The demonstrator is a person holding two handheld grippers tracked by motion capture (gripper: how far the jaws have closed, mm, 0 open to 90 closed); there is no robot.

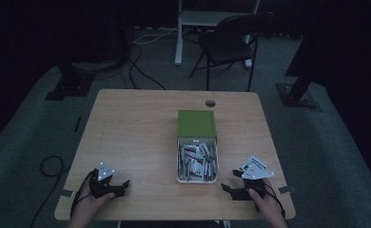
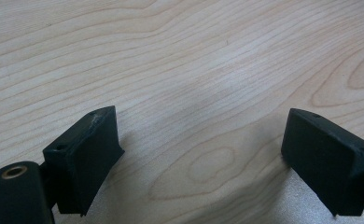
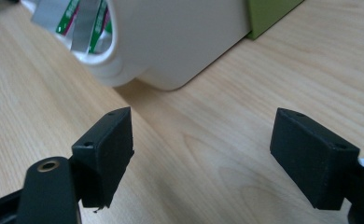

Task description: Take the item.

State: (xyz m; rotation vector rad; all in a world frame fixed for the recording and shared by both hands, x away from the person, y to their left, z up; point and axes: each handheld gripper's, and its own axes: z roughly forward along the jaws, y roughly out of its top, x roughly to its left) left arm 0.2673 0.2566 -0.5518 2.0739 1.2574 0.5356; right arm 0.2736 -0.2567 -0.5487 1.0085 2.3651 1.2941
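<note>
white box [image 1: 197,179], green-red labelled packets [image 1: 196,160], lettering unreadable

Matt wood-grain table [image 2: 180,56], smooth white plastic box [image 3: 185,42]

Box [image 1: 197,159] at table [image 1: 136,128] centre-right, packets [image 1: 196,160] inside, lid [image 1: 196,123] just behind it. Left hand-held gripper [image 1: 119,185] at near-left edge; right hand-held gripper [image 1: 232,183] near-right, beside box. Chair [image 1: 231,40] beyond table.

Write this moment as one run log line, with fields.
left gripper: open, holds nothing | right gripper: open, holds nothing | white box: packets inside, green lid off behind | table: both grippers low
</note>
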